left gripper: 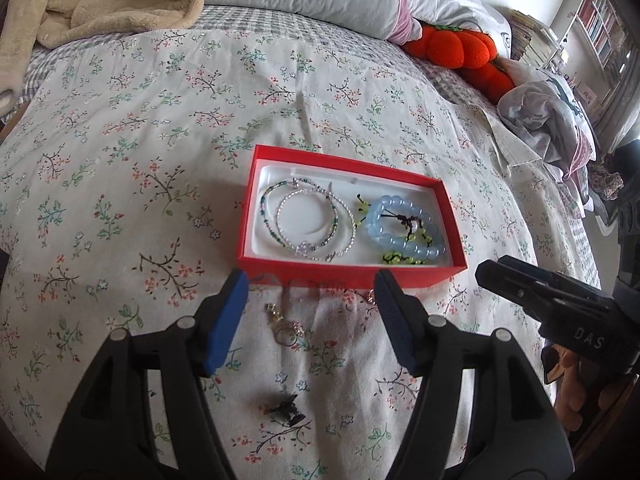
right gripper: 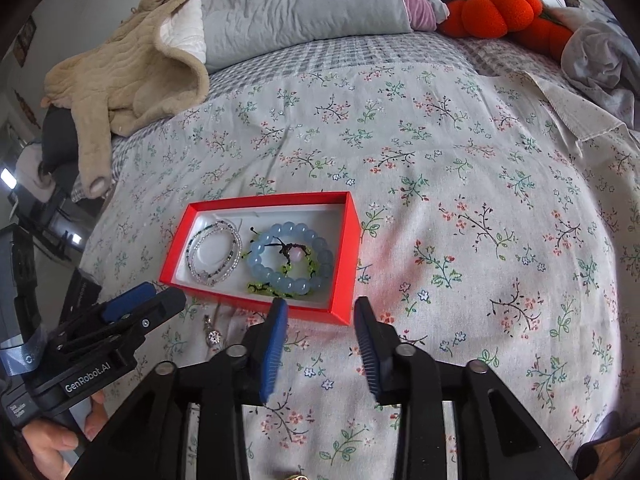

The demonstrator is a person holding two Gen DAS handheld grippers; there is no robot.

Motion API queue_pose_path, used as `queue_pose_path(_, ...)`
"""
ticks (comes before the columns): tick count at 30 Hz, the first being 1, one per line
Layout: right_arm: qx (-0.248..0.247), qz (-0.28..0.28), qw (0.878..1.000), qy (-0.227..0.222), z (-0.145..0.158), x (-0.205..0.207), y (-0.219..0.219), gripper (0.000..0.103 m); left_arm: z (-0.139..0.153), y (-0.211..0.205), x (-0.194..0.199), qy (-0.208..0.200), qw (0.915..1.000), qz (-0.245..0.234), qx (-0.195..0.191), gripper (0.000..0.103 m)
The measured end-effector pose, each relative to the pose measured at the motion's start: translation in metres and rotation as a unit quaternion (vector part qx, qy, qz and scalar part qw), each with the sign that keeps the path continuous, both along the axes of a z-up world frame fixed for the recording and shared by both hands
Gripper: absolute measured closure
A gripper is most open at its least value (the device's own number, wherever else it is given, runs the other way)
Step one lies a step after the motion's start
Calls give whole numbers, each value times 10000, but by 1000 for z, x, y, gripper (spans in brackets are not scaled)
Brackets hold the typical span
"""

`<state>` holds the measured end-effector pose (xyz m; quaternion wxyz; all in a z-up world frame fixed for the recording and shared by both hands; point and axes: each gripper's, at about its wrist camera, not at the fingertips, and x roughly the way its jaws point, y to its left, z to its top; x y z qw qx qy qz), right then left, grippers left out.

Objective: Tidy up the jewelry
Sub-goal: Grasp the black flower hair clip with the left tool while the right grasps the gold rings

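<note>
The left gripper (left gripper: 310, 280) has its blue-padded fingers (left gripper: 226, 320) spread wide with nothing between them, tips level just short of the near wall of the red box (left gripper: 348, 274). On the bedspread between those fingers lies a small chain with a ring (left gripper: 285, 330), and nearer the camera a small dark clip (left gripper: 287, 414).

The right gripper (right gripper: 320, 306) also stands parted and empty, its tips at the box's near right corner (right gripper: 340, 312). Seen from the left wrist, it comes in low from the right, pointing toward the box.

Inside the white-lined box a blue bead bracelet (left gripper: 404, 226) lies over a green and black beaded piece (left gripper: 396, 258), just beside thin clear and green bead strands (left gripper: 308, 220) at the left end.

The box rests on a floral bedspread (left gripper: 140, 160); a beige blanket (right gripper: 132, 68), grey pillow (right gripper: 300, 4) and orange plush pumpkin (right gripper: 496, 8) lie well beyond.
</note>
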<state>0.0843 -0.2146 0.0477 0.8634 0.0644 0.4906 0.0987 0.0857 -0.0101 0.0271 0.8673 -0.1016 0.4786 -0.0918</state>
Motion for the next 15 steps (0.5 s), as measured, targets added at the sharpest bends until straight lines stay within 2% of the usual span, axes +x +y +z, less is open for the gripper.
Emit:
queue_pose_path(9, -144, 162, 9994, 254, -13, -26, 1, 34, -21, 9, -27, 270, 9988, 86, 409, 23)
queue_pose_path(15, -353, 413, 9974, 464, -32, -46, 8, 34, -36, 14, -45, 378, 9979, 24, 530, 22)
